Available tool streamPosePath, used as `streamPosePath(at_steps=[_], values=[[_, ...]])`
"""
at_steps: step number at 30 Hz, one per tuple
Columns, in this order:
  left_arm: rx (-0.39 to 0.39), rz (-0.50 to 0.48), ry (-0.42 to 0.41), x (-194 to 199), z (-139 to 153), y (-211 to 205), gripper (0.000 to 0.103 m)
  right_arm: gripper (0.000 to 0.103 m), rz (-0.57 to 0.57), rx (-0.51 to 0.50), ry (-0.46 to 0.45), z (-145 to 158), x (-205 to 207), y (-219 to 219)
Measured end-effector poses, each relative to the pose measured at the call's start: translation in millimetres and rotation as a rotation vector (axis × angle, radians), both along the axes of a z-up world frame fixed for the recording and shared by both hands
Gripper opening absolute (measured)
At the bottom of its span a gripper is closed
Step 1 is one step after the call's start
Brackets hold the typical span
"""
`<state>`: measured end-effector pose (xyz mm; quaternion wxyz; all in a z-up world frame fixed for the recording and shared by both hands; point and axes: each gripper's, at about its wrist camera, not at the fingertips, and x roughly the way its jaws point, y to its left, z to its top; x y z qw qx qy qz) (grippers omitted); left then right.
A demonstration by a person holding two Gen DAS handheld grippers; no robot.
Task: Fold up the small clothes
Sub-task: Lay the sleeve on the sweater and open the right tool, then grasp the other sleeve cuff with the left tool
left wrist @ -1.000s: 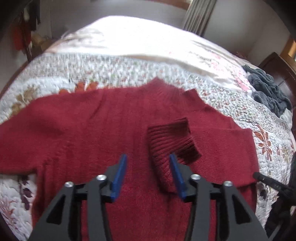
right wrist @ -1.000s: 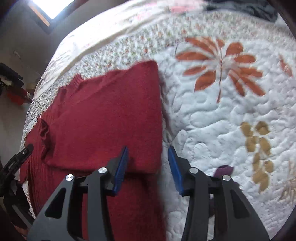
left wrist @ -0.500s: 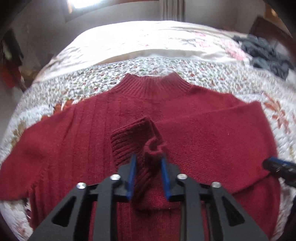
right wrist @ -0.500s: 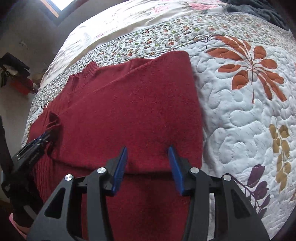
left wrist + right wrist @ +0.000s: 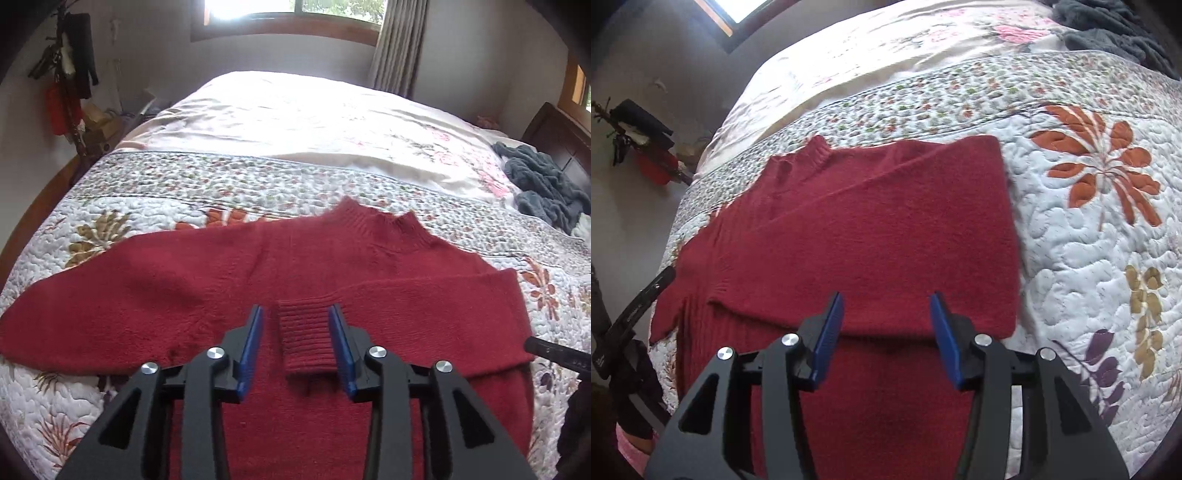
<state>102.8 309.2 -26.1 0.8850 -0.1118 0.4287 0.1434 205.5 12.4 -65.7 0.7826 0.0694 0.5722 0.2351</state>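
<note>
Daylight is coming through a window (image 5: 295, 11) onto a bed (image 5: 295, 110) with a floral quilt (image 5: 1089, 258), where a red sweater (image 5: 221, 280) is lying flat. One sleeve is folded across its body, the ribbed cuff (image 5: 304, 336) lying between the left gripper's (image 5: 295, 347) fingers, which are standing open on either side of it. The right gripper (image 5: 886, 332) is hovering over the folded sleeve's edge, fingers spread wide, holding nothing. Grey clothes (image 5: 543, 184) are sitting near the headboard.

Bed (image 5: 295, 110) covered by floral quilt (image 5: 221, 184). Red sweater (image 5: 184, 288) lies flat across lower centre of frame, one sleeve folded over its body. Grey knitted garment (image 5: 535, 181) lies crumpled at right edge.
</note>
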Motion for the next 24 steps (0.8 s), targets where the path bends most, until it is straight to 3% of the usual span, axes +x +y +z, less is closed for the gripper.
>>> streamPosePath(at_steps=[5, 9, 12, 17, 20, 24], values=[[-0.035, -0.078, 0.088, 25, -37, -25, 0.038, 0.048, 0.034, -0.061, 0.035, -20, 2, 20], [-0.048, -0.083, 0.175, 34, -73, -27, 0.038, 0.049, 0.038, -0.090, 0.067, -46, 5, 25], [-0.057, -0.092, 0.170, 32, -85, -24, 0.040, 0.051, 0.042, -0.089, 0.056, -51, 3, 26], [-0.127, -0.077, 0.158, 26, -75, -14, 0.040, 0.052, 0.024, -0.080, 0.069, -42, 2, 23], [-0.180, -0.031, 0.096, -3, -50, 9, 0.044, 0.059, 0.045, -0.037, 0.033, -14, -15, 22], [-0.167, 0.060, 0.048, -57, -29, 55, 0.052, 0.063, 0.115, -0.047, 0.006, 6, -48, 31]])
